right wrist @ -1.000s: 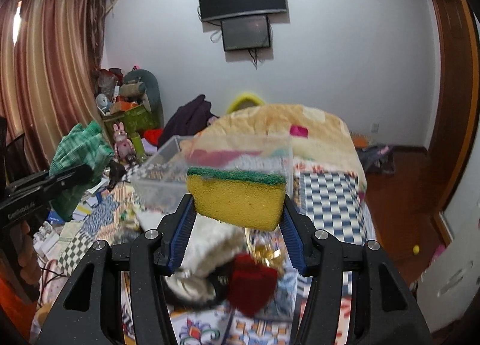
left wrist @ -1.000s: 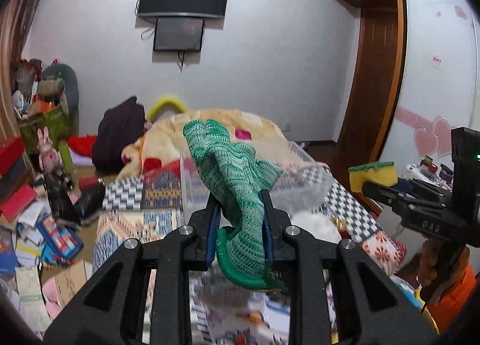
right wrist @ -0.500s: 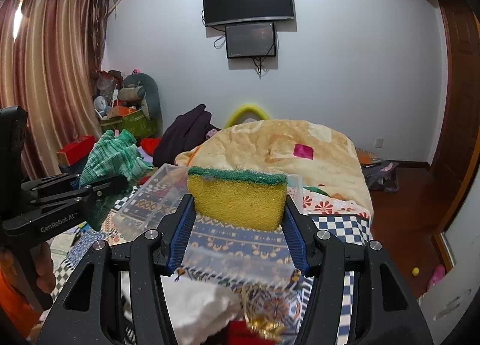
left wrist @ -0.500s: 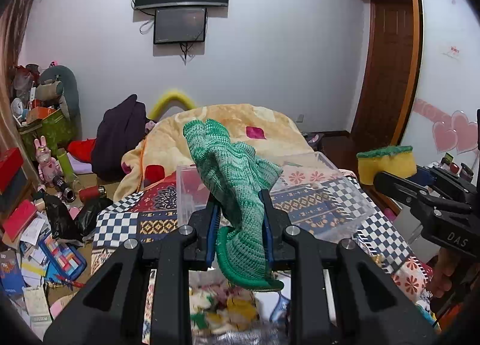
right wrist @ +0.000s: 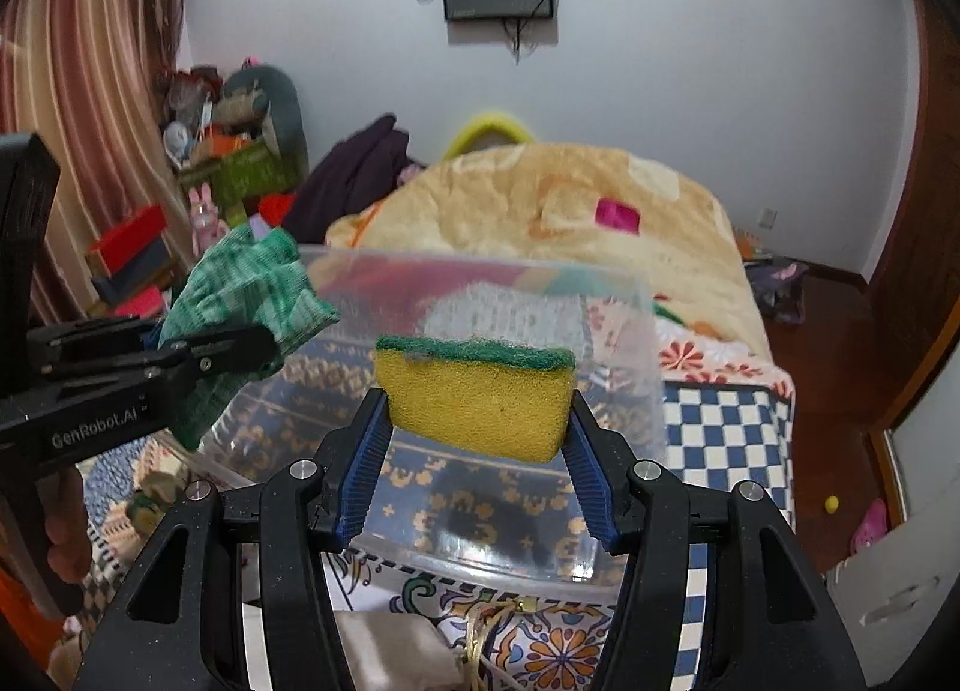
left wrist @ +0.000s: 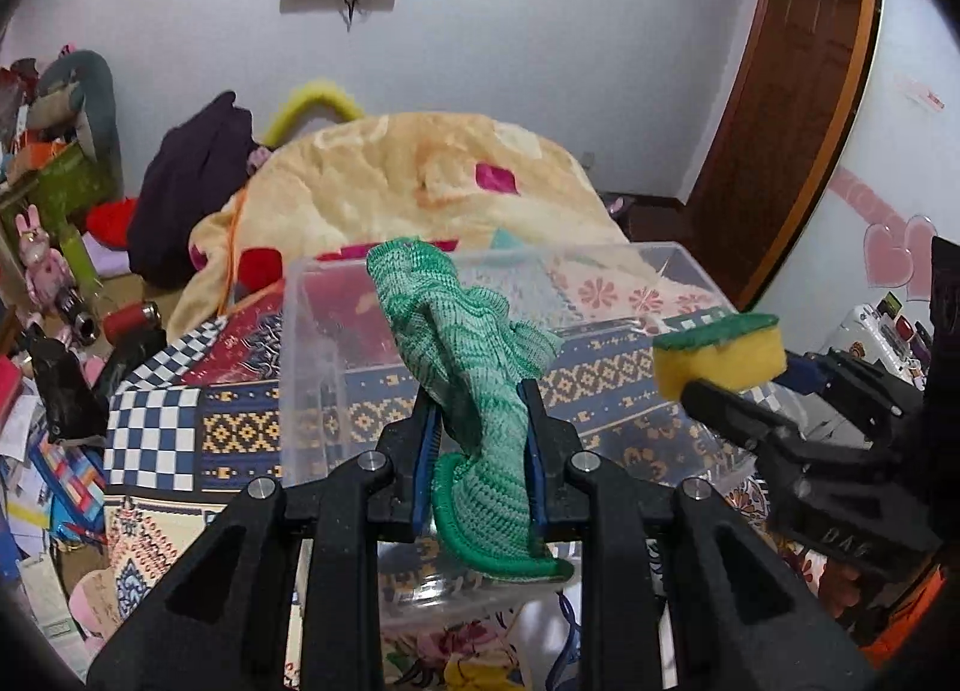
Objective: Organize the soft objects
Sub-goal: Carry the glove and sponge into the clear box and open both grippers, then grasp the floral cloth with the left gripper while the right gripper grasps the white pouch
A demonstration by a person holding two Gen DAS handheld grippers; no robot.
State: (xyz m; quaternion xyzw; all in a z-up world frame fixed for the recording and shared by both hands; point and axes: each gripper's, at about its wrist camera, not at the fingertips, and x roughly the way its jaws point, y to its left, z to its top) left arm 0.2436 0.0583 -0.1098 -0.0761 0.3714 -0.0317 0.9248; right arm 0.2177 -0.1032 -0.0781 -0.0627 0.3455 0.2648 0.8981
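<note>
Both grippers have come forward over the clear plastic bin (left wrist: 600,295), which now fills the view below them. Left gripper (left wrist: 477,451) pinches the green knitted cloth (left wrist: 468,343); right gripper (right wrist: 477,439) pinches the yellow sponge (right wrist: 474,397). Better to lower each inside the walls before releasing; the bin looks empty, I think.

At frame centre we see a bed (left wrist: 198,439) covered by a patterned quilt (right wrist: 726,433) with blue-and-white checks and floral panels. A clear plastic bin (left wrist: 312,367) stands directly on the quilt. A peach-coloured blanket (left wrist: 420,175) lies heaped across the bed's far end. At lower centre, a white cloth (right wrist: 396,652) lies on the quilt.
</note>
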